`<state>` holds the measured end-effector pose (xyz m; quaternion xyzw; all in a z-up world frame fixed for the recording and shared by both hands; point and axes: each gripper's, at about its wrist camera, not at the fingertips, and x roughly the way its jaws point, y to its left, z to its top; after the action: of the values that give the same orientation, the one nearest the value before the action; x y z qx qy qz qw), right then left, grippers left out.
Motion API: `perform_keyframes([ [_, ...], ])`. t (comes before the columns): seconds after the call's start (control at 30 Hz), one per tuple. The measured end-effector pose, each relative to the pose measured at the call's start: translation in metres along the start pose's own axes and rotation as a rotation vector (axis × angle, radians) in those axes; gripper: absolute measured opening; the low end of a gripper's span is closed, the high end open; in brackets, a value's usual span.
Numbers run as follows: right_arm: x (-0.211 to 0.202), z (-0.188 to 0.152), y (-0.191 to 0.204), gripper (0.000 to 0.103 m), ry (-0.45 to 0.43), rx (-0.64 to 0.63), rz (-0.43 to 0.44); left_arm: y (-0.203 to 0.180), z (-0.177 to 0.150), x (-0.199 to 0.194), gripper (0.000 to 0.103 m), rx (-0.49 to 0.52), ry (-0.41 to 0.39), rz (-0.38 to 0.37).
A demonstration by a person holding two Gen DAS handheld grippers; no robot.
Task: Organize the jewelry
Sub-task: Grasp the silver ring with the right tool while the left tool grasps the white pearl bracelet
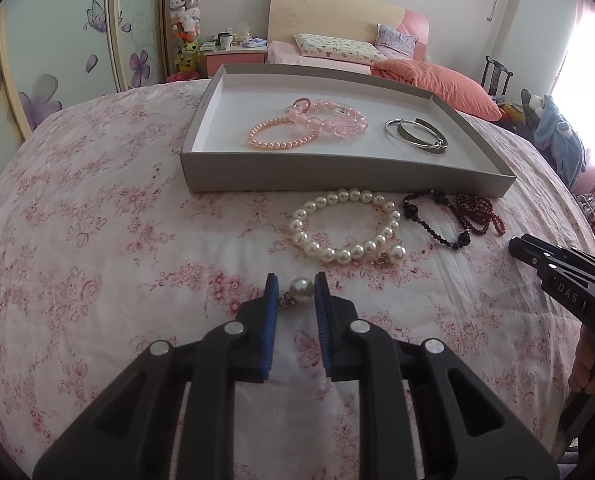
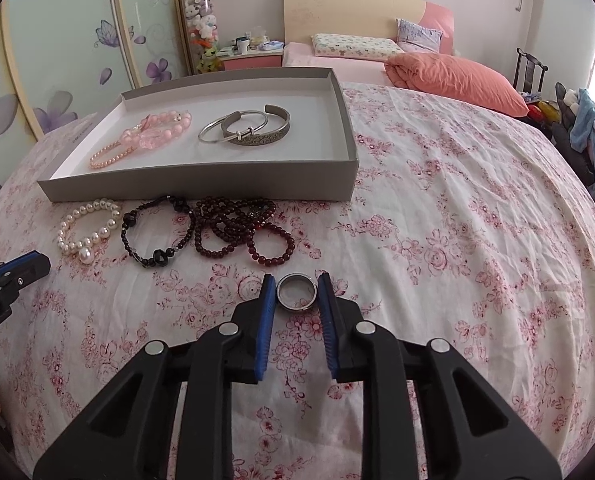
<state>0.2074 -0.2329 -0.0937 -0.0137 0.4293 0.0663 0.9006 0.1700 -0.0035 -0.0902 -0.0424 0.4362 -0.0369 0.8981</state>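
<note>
A grey tray [image 1: 337, 174] [image 2: 201, 186] on the floral cloth holds pink bead bracelets [image 1: 309, 122] [image 2: 145, 136] and silver bangles [image 1: 417, 136] [image 2: 245, 130]. In front of it lie a white pearl bracelet [image 1: 345, 228] [image 2: 89, 228], a black bead bracelet [image 1: 437, 220] [image 2: 157, 232] and dark red bead strands [image 1: 481, 212] [image 2: 241, 228]. My left gripper [image 1: 296, 292] is shut on a single pearl earring [image 1: 300, 295]. My right gripper [image 2: 297, 292] is shut on a silver ring [image 2: 297, 291]. Each gripper shows at the edge of the other view.
The floral cloth [image 2: 457, 260] covers the whole work surface. Behind it stand a bed with an orange duvet [image 2: 457, 72], a nightstand [image 2: 249, 60] and a wardrobe with flower prints [image 1: 57, 60]. A chair with clothes [image 2: 577, 128] is at the far right.
</note>
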Motion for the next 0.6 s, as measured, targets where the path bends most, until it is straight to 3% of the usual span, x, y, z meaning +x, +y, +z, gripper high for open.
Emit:
perform_keyframes([
  [0.27,-0.012,-0.001,0.002,0.023,-0.033,0.021,0.034,0.014,-0.001,-0.010,0.019,-0.036,-0.022,0.011],
  [0.6,-0.048,0.003,0.028,0.023,-0.143,-0.012,0.106,0.020,0.004,-0.036,0.019,-0.061,-0.093,0.010],
])
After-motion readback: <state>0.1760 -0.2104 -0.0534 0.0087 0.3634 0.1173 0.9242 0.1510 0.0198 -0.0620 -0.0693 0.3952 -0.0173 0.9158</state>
